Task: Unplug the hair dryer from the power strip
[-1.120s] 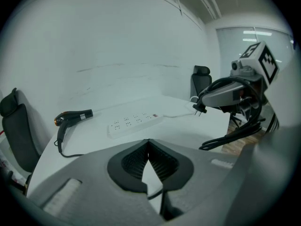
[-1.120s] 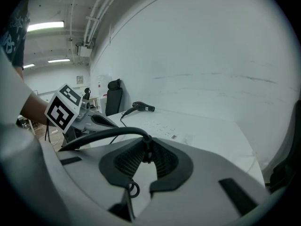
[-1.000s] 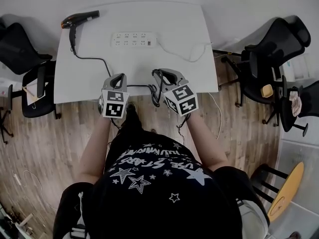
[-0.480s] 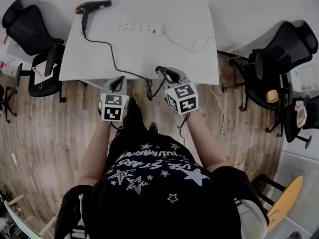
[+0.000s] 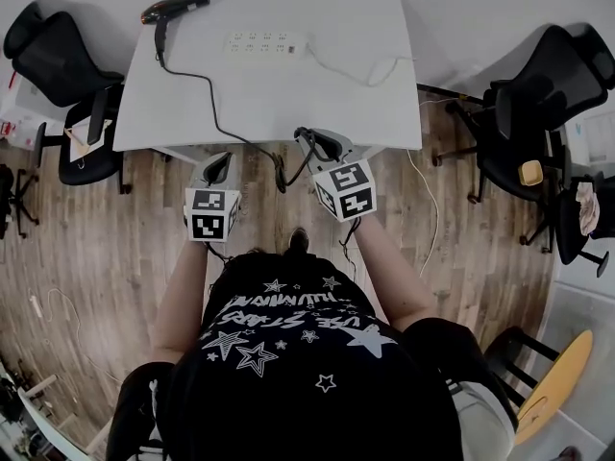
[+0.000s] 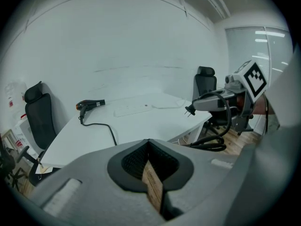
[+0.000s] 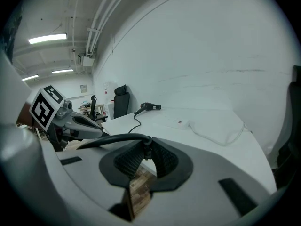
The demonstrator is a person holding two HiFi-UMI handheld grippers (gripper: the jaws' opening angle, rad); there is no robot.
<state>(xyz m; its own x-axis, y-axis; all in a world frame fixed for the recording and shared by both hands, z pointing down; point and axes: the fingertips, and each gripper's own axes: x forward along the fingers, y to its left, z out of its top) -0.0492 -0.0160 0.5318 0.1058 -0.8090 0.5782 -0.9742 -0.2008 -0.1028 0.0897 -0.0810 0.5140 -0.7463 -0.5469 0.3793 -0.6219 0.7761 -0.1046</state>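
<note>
Closest to us, the left gripper (image 5: pixel 220 161) (image 6: pixel 148 145) hangs over the floor just short of the table (image 5: pixel 317 84). Its fingers are pressed together at the tips with nothing in them.

Right next to it, the right gripper (image 5: pixel 307 140) (image 7: pixel 145 147) sits at the table's near edge with its fingers clamped on the plug (image 6: pixel 190 110). The prongs stick out into open air, well apart from the strip (image 5: pixel 266 42) (image 6: pixel 134 108) (image 7: pixel 181 122).

From the plug the black cord (image 5: pixel 216 113) (image 7: pixel 113 138) droops in a loop off the near edge between our two grippers. It then snakes across the table toward the far left corner.

The strip lies flat near the far edge, around the middle, and we see nothing plugged into it. Its own white cable (image 5: pixel 370 70) curls off to the right.

The dryer (image 5: pixel 173 10) (image 6: pixel 90 104) (image 7: pixel 150 107) lies on its side at the far left corner, left of the strip and not touching it.

Black chairs (image 5: pixel 58 51) stand on both sides of the table.
</note>
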